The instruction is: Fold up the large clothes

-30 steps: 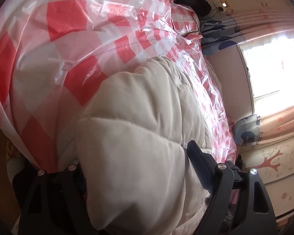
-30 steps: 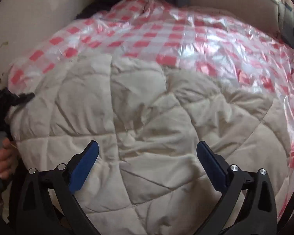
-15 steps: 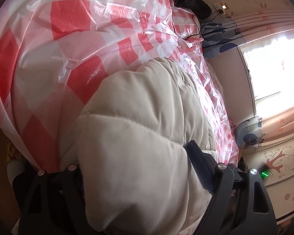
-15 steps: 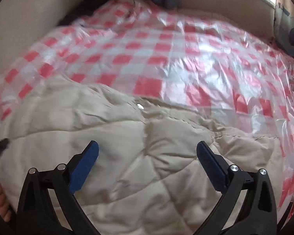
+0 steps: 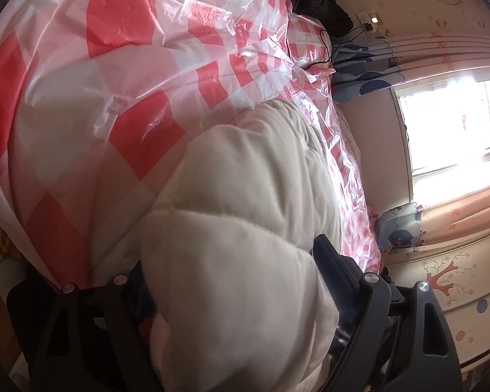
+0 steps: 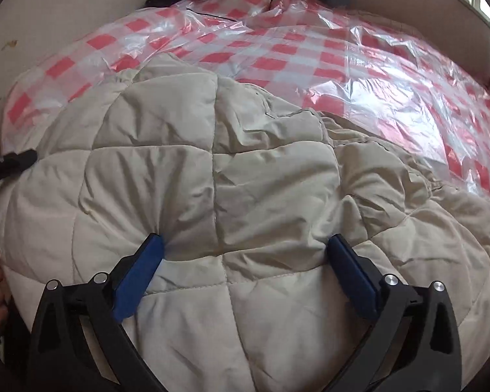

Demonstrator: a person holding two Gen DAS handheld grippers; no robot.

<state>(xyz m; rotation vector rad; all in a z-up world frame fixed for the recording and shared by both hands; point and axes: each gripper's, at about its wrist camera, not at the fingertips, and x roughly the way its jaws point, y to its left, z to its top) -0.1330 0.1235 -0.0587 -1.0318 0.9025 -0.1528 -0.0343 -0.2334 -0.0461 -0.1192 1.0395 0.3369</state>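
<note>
The bed [image 6: 392, 65] is covered with a shiny plastic sheet [image 5: 121, 75] in red and white checks, and a bright window [image 5: 450, 124] with curtains stands at the far side of the room. On this sheet lies the beige quilted coat [image 6: 232, 176], bunched up near the edge that is close to me.

My left claw [image 5: 232, 294] stands wide, with a thick roll of the coat filling the space between its fingers; the padding touches both sides, so I judge that it grips this roll. My right claw [image 6: 245, 254] is spread open, and its blue fingertips [image 6: 153, 245] press down into the top of the coat, so the cloth wrinkles around them, but nothing is pinched.

What can go wrong from here, I think: the coat is puffy and slippery, so if the right claw closes now, it may catch only the top layer and the fold comes out uneven. The plastic sheet is also smooth and loose; if I pull the coat, the sheet may slide with it or get caught in a claw.
</note>
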